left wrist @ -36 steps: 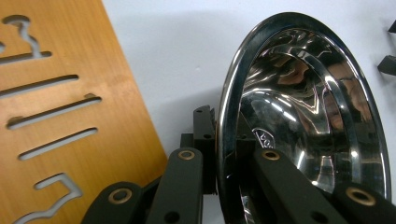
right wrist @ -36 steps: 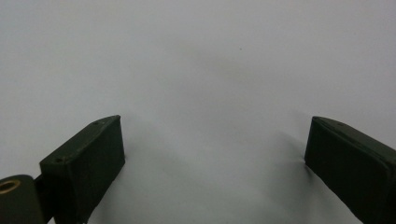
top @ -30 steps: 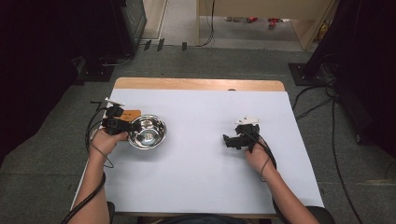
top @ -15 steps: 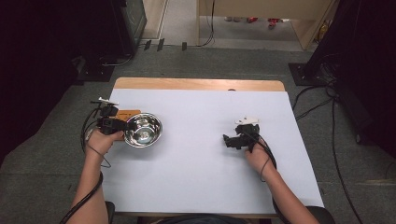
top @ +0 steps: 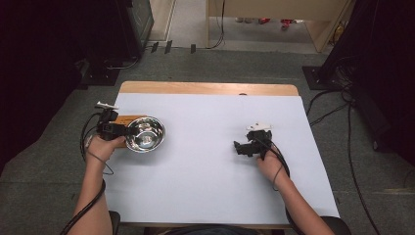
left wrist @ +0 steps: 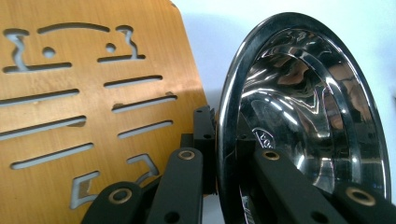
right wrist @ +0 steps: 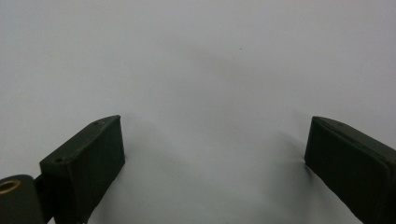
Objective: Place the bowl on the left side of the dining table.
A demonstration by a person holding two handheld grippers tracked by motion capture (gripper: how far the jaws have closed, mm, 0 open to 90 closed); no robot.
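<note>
Where white sheet (top: 210, 161) covers my wooden table (top: 205, 88), grey floor (top: 235, 63) surrounds. My left gripper (top: 115, 130) pinches the steel bowl (top: 145, 133) rim beside a wooden board (left wrist: 88, 93). My right gripper (top: 241, 148) gapes, holding nothing.

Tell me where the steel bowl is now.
High view: the bowl is at the table's left side, its rim clamped by the left gripper, beside the wooden board.

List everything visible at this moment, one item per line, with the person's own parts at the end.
Shiny round steel bowl: one, silver, left part of table, rim clamped by the left tool.
Slotted flat wooden board: one, orange-brown, flat beside the bowl at the table's left edge.
White-covered wooden table: one, white top, wood strip at the far edge.
Left tool: one, black, shut on the bowl's rim.
Right tool: one, black, jaws open over bare table.
</note>
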